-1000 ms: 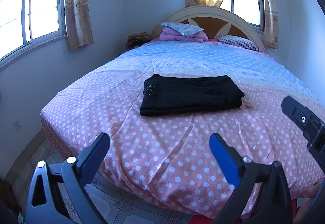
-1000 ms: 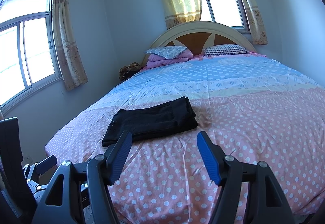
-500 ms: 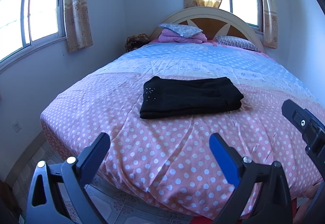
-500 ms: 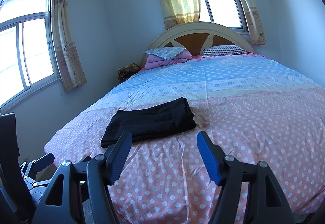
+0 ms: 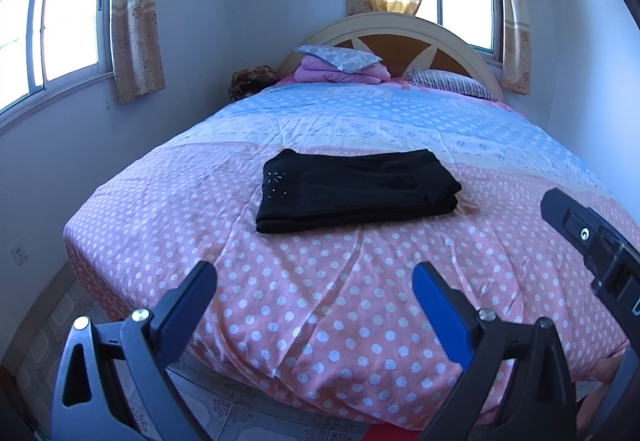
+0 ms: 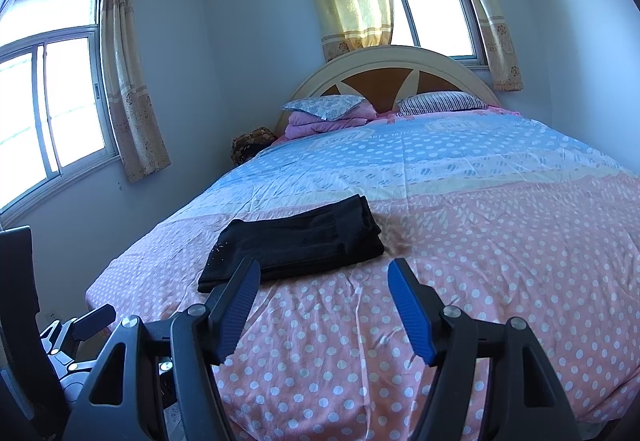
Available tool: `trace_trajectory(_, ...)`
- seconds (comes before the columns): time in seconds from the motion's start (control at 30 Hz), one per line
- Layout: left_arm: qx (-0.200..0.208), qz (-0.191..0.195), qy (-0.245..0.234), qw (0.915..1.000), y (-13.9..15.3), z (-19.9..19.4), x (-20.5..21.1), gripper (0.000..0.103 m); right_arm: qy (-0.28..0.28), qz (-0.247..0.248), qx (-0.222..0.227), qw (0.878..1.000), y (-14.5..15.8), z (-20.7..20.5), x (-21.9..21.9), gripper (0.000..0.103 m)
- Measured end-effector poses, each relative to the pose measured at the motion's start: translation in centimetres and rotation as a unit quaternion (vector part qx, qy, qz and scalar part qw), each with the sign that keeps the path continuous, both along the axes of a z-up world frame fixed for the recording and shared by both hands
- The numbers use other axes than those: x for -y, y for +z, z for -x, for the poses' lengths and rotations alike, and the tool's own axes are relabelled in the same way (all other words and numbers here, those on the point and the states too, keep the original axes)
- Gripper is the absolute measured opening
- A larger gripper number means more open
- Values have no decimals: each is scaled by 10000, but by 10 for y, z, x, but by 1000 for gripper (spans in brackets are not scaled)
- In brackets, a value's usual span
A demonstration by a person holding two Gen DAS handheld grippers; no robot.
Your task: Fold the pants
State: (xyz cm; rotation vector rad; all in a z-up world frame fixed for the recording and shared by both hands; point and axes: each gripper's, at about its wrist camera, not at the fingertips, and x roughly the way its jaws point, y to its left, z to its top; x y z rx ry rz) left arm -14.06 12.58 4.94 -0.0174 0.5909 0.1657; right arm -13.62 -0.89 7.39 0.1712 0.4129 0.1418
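One polka-dot bed [image 5: 320, 301], two windows [image 6: 432, 5]

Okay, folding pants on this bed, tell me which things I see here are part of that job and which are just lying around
Part of the job:
- black pants, folded, on the bed
- left gripper, open, empty
- right gripper, open, empty

Just lying about:
- floral pillow on a folded pink blanket
- striped pillow
- brown bundle beside the headboard
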Motion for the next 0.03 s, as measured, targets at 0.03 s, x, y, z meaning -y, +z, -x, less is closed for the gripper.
trace_trajectory(0.03,11,-47,15,10000,0,0,2,101,-12,0,4,10000,0,1,0,68)
